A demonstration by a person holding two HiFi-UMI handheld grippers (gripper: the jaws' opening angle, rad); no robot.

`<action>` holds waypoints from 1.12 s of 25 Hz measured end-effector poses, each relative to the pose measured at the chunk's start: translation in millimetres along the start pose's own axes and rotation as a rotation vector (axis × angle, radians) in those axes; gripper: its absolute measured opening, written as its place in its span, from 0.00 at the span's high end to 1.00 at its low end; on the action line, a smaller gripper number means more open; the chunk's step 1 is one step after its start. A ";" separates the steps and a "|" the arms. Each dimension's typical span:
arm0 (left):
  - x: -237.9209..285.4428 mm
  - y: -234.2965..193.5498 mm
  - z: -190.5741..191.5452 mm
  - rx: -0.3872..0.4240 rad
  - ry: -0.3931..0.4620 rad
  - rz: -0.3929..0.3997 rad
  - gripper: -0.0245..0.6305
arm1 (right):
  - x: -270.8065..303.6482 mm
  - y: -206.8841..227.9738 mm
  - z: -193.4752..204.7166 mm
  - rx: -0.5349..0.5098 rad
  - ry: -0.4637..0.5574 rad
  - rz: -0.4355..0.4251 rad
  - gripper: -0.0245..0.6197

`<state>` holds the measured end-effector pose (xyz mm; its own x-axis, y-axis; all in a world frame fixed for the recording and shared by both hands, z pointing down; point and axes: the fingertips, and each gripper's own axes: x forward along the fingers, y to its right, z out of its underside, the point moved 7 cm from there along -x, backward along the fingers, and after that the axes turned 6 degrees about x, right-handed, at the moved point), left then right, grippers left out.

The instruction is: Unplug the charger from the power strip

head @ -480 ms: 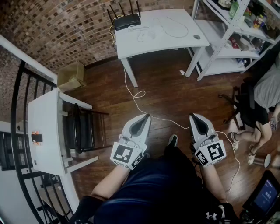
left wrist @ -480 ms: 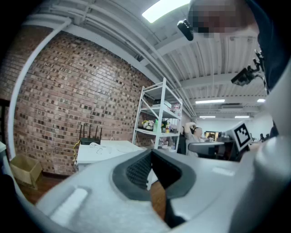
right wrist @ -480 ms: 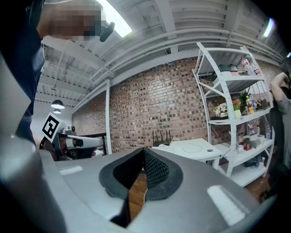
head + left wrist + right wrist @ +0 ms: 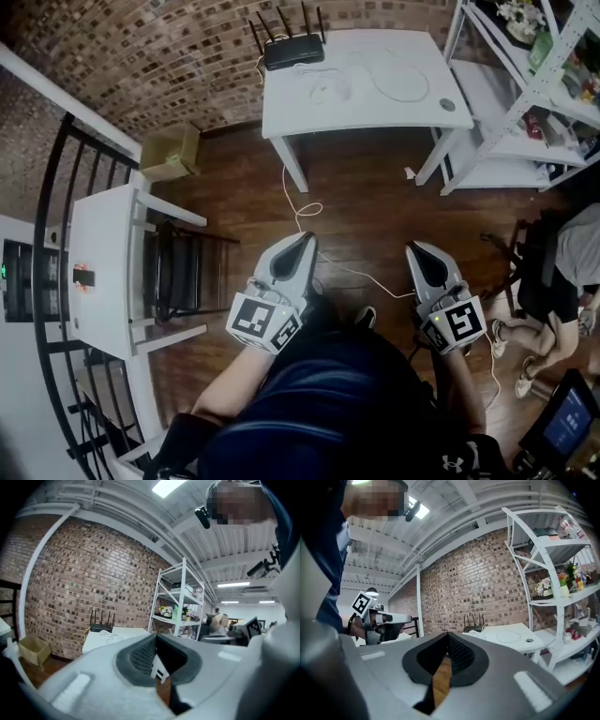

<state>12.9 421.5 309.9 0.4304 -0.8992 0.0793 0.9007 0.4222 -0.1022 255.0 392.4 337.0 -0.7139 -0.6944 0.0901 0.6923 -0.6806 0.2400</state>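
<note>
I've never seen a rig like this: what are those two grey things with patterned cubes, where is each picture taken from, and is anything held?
A person holds two tools: the left hand-held gripper and the right hand-held gripper. One picture comes from a head camera looking down; the other two look along each gripper's jaws. Both are shut and empty. Ahead, a white table carries a black router and loose white cables. Another cable trails over the wooden floor.
</note>
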 end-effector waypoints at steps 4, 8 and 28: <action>28.2 -37.8 5.6 -0.014 -0.001 -0.016 0.96 | 46.0 23.3 3.8 0.024 -0.026 0.022 0.96; 66.8 -83.6 5.9 -0.033 0.020 0.018 0.96 | 94.5 49.4 -3.5 0.048 -0.034 0.104 0.96; 222.0 -217.0 15.9 -0.123 -0.090 0.086 0.95 | 297.6 146.9 -11.1 0.024 -0.177 0.169 0.96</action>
<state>-86.0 132.1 365.4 0.5139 -0.8442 0.1526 0.8489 0.4748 -0.2323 145.3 83.2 388.3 -0.5970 -0.7446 0.2986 0.8022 -0.5509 0.2301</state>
